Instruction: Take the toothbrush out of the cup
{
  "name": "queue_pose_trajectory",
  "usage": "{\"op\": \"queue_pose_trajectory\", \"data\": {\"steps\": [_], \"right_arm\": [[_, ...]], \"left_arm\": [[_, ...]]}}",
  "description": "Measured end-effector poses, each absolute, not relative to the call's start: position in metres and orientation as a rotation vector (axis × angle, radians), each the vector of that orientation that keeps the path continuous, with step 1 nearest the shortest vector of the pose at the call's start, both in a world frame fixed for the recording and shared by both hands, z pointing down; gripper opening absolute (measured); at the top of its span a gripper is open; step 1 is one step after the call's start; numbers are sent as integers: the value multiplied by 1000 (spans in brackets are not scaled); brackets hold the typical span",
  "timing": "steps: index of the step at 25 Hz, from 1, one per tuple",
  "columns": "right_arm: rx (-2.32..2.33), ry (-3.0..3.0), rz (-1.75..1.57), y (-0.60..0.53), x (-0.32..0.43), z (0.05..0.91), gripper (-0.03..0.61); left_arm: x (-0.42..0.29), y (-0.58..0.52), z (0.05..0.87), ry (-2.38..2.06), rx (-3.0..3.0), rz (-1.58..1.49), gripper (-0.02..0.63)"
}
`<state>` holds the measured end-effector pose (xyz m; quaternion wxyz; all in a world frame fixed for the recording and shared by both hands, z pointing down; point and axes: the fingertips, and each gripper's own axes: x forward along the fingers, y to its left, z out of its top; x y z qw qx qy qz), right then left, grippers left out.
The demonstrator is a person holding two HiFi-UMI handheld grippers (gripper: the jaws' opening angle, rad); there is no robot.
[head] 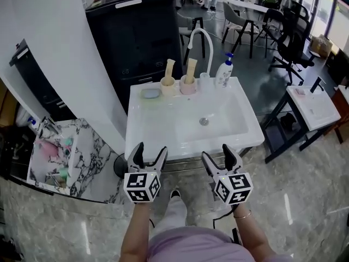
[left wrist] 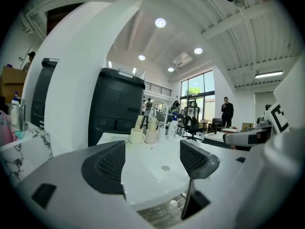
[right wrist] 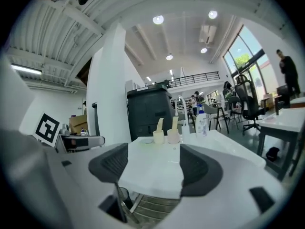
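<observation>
Two cups stand at the back rim of the white sink (head: pixel 158 132): a cream cup (head: pixel 168 85) and a pink cup (head: pixel 188 84), each with a pale upright toothbrush (head: pixel 191 68) in it. Both grippers hang in front of the sink's near edge, well short of the cups. My left gripper (head: pixel 150 149) is open and empty. My right gripper (head: pixel 216 152) is also open and empty. In the left gripper view the cream cup (left wrist: pixel 137 136) appears far off between the jaws of the left gripper (left wrist: pixel 152 163). The right gripper (right wrist: pixel 155 168) frames the pink cup (right wrist: pixel 173 136) likewise.
A curved white faucet (head: pixel 202 37), a small clear glass (head: pixel 204 81) and a pump bottle (head: pixel 224 72) stand right of the cups; a soap dish (head: pixel 150 93) lies left. A black cabinet (head: pixel 136 37) is behind, a marble stand (head: pixel 76 162) at left, a white desk (head: pixel 316 108) at right.
</observation>
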<state>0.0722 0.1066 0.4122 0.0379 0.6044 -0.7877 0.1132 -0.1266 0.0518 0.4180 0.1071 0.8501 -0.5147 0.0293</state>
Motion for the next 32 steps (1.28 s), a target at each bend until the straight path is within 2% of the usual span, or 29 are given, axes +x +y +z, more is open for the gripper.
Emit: {"op": "queue_pose_trajectory", "data": {"steps": [10, 20, 26, 32], "right_arm": [[1975, -2358, 344, -26, 78, 391, 337], [1995, -2341, 335, -99, 92, 385, 307], [1968, -2357, 354, -138, 109, 389, 295], [1936, -2365, 393, -173, 131, 400, 290]], "left_arm": [[-135, -104, 393, -1474, 2564, 80, 344], [-121, -186, 386, -1426, 2608, 115, 342], [-99, -236, 381, -1447, 2598, 106, 264], [-68, -280, 384, -1451, 2597, 129, 244]]}}
